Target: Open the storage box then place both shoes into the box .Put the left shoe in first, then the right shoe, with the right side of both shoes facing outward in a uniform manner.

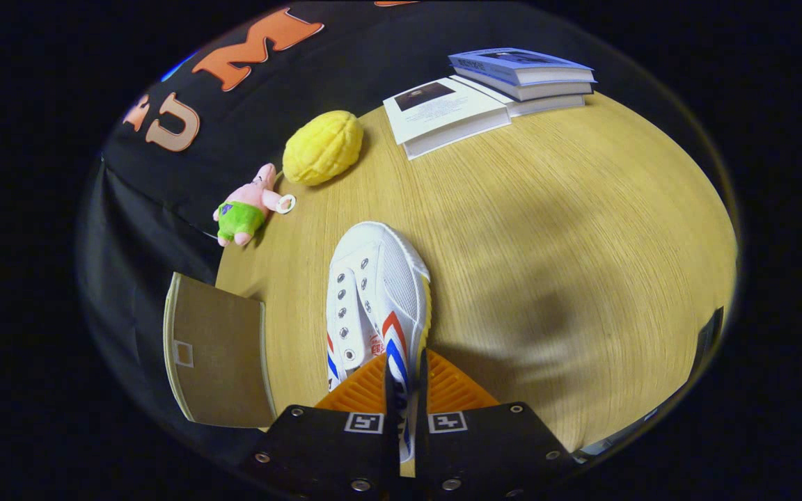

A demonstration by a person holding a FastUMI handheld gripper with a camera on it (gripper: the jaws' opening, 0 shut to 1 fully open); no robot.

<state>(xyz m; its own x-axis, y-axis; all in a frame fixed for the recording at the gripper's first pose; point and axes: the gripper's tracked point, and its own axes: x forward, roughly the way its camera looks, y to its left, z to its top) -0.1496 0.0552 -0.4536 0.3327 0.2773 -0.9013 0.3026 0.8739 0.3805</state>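
A white canvas shoe (pixel 373 292) with red and blue stripes hangs above the wooden table (pixel 547 243), toe pointing away from me. My gripper (pixel 406 390) is shut on the shoe's side wall near the heel, both fingers pressing the striped fabric between them. The shoe's open top with its eyelets faces left. The storage box (pixel 216 355) shows as a brown panel with a pale rim, just left of the fingers at the table's edge. Its inside is hidden.
A yellow bumpy plush (pixel 322 147) and a pink plush toy in green shorts (pixel 248 205) lie beyond the shoe to the left. Stacked books (pixel 523 73) and a white book (pixel 443 111) sit at the table's far side.
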